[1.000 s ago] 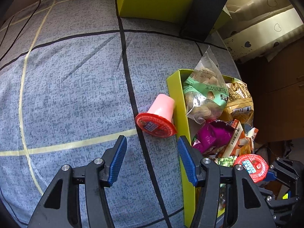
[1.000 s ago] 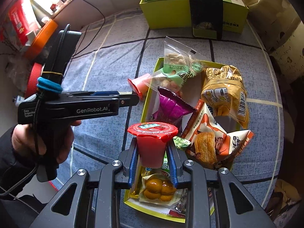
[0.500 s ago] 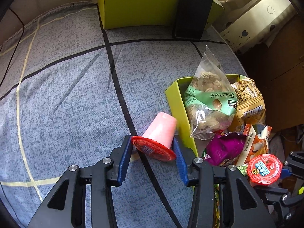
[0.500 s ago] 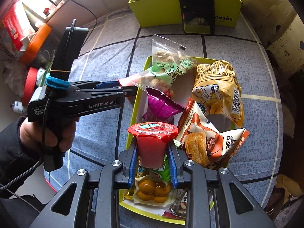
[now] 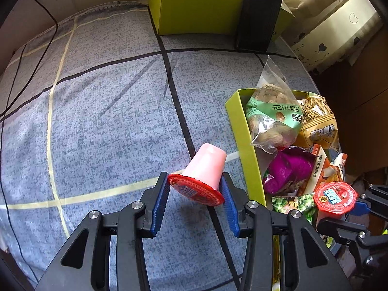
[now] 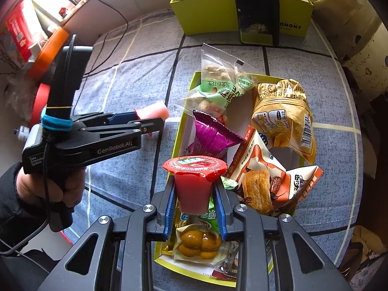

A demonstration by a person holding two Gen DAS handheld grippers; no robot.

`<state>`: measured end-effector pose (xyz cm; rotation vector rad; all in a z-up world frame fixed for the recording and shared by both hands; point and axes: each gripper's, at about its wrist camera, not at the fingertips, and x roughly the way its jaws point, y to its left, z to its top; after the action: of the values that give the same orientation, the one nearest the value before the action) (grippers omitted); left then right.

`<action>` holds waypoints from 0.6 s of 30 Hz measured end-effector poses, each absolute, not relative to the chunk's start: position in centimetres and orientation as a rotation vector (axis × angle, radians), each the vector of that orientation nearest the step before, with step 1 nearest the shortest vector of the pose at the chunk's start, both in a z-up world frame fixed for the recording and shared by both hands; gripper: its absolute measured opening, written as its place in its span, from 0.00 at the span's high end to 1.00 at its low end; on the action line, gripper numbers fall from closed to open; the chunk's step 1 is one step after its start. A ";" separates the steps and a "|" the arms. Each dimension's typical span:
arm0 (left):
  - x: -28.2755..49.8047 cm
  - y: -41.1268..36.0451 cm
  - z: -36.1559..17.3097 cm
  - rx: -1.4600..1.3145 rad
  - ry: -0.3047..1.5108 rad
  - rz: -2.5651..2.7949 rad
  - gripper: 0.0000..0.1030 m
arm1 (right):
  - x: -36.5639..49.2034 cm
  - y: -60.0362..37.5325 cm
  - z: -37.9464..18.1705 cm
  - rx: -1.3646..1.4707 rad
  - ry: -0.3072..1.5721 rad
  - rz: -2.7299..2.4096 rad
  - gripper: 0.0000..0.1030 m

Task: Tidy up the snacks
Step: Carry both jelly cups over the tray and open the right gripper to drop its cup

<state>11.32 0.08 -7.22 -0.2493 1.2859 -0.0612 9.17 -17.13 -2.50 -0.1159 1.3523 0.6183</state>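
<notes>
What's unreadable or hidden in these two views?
- Right wrist view: the packets at the near end of the tray are partly covered by the right tool and its red cup.
- Right wrist view: the pink cup's lid is hidden behind the left tool.
- Left wrist view: the tray's near end is cut off by the tool body.
- Both views: lid print is too small to read.

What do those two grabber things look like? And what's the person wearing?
Both are black plastic with silver bolts and blue ridged pads. The left gripper and right gripper match. Seen from the side, the left one has a pistol-style handle, white lettering reading GenRobot.AI, a blue band around a black box on top, and a black cable. The person wears a dark sleeve.
</notes>
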 end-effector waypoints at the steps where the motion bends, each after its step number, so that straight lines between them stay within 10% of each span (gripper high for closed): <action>1: 11.0 0.1 -6.9 -0.252 1.280 -0.060 0.58 | 9.0 -17.1 -2.4 -0.115 1.351 0.619 0.75; 18: 7.4 -2.8 -2.5 -0.251 1.226 -0.113 0.58 | 7.1 -19.3 -1.7 -0.098 1.326 0.588 0.75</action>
<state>7.38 -2.79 -2.46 -0.2511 1.2260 -0.1130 7.13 -19.26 -1.71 -0.0984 1.3260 0.5875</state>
